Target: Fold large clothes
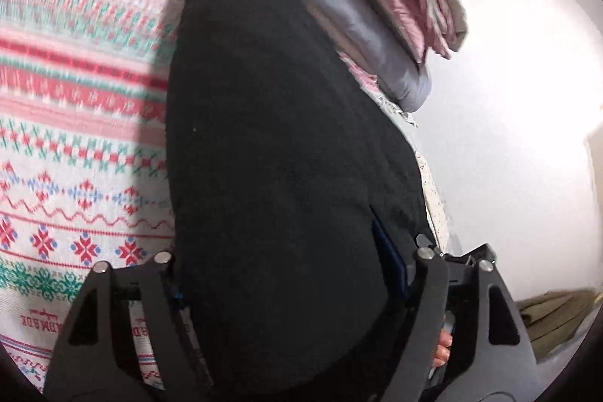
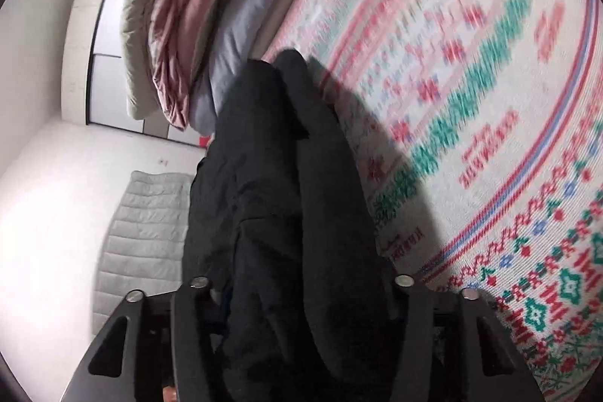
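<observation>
A large black garment point(image 1: 279, 153) hangs in front of the left wrist camera and fills the middle of the view. My left gripper point(image 1: 290, 292) is shut on its edge; the cloth hides the fingertips. In the right wrist view the same black garment point(image 2: 279, 213) runs in folds between the jaws of my right gripper point(image 2: 301, 311), which is shut on it. The garment is lifted above a patterned blanket point(image 1: 75, 145) that also shows in the right wrist view point(image 2: 490, 100).
A stack of bedding, pink point(image 2: 177, 25), grey-blue point(image 2: 241, 25) and cream, lies at the blanket's far edge. A grey quilted mat point(image 2: 147, 225) lies on the white floor. A white wardrobe point(image 2: 109, 44) stands behind. An olive cloth point(image 1: 557, 319) lies at the right.
</observation>
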Available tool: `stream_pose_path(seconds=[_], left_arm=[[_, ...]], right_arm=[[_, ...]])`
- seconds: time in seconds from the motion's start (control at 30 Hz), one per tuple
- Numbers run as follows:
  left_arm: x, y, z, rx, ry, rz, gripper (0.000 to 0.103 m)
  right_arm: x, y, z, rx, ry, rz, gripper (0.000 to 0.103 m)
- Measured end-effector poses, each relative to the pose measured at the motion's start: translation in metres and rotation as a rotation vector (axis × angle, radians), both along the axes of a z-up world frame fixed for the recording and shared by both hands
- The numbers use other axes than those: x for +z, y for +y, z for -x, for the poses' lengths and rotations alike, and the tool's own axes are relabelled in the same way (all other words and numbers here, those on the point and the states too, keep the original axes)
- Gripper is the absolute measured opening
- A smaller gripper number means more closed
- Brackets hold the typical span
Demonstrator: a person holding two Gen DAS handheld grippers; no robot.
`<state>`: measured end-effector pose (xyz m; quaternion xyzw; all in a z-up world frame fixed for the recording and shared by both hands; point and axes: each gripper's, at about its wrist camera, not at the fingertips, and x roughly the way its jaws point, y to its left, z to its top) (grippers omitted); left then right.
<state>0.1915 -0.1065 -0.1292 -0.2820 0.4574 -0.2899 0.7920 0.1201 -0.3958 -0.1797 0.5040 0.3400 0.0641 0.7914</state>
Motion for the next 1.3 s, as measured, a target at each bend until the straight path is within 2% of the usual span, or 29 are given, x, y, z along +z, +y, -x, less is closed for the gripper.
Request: stream_pose_path(seconds=[0.13, 0.27, 0.37, 0.47, 0.53, 0.6, 0.63, 0.7, 0.77, 0.8, 0.83, 0.87, 0.93, 1.07, 1.17, 1.23, 1.3], left_arm=[[0.024, -0.008, 0.009, -0.018, -0.094, 0.035, 0.070], [0.052, -0.029, 0.019, -0.080, -0.193, 0.061, 0.069], [0.078, -0.059, 0.023, -0.147, -0.275, 0.098, 0.069], [0.106, -0.103, 0.023, -0.254, -0.372, 0.159, 0.069], [0.112, -0.127, 0.018, -0.310, -0.389, 0.182, 0.070], [0.106, -0.158, 0.004, -0.361, -0.352, 0.180, 0.074], [0.099, -0.171, -0.004, -0.374, -0.327, 0.161, 0.078], [0.064, -0.200, -0.026, -0.400, -0.232, 0.063, 0.082], [0.020, -0.220, -0.044, -0.397, -0.089, -0.077, 0.081], [-0.003, -0.221, -0.048, -0.352, -0.034, -0.149, 0.082], [-0.006, -0.214, -0.048, -0.334, -0.048, -0.118, 0.081], [-0.005, -0.202, -0.044, -0.314, -0.073, -0.056, 0.081], [0.002, -0.190, -0.038, -0.297, -0.096, -0.045, 0.081], [0.033, -0.175, -0.007, -0.279, -0.245, -0.099, 0.081], [0.049, -0.167, 0.027, -0.275, -0.357, -0.121, 0.081], [0.047, -0.167, 0.042, -0.306, -0.376, -0.127, 0.081], [0.033, -0.179, 0.046, -0.349, -0.331, -0.165, 0.081]], right_arm=[[0.024, 0.008, 0.005, -0.021, -0.088, 0.036, 0.042], [0.056, 0.006, 0.022, -0.022, -0.186, 0.084, 0.042], [0.081, -0.004, 0.044, -0.052, -0.264, 0.120, 0.042], [0.107, -0.026, 0.081, -0.145, -0.356, 0.161, 0.042], [0.120, -0.046, 0.107, -0.226, -0.414, 0.180, 0.042], [0.125, -0.063, 0.125, -0.295, -0.420, 0.190, 0.042], [0.124, -0.072, 0.131, -0.336, -0.407, 0.194, 0.043], [0.110, -0.092, 0.134, -0.414, -0.327, 0.203, 0.052], [0.087, -0.108, 0.124, -0.468, -0.134, 0.235, 0.057], [0.069, -0.117, 0.118, -0.484, -0.021, 0.239, 0.057], [0.053, -0.124, 0.113, -0.500, 0.076, 0.225, 0.057], [0.037, -0.131, 0.111, -0.498, 0.126, 0.177, 0.061], [0.031, -0.137, 0.113, -0.483, 0.088, 0.078, 0.061], [0.070, -0.121, 0.123, -0.524, 0.078, 0.278, 0.061], [0.089, -0.105, 0.130, -0.515, 0.076, 0.350, 0.061], [0.099, -0.091, 0.129, -0.484, 0.092, 0.421, 0.061], [0.101, -0.078, 0.125, -0.441, 0.150, 0.515, 0.061]])
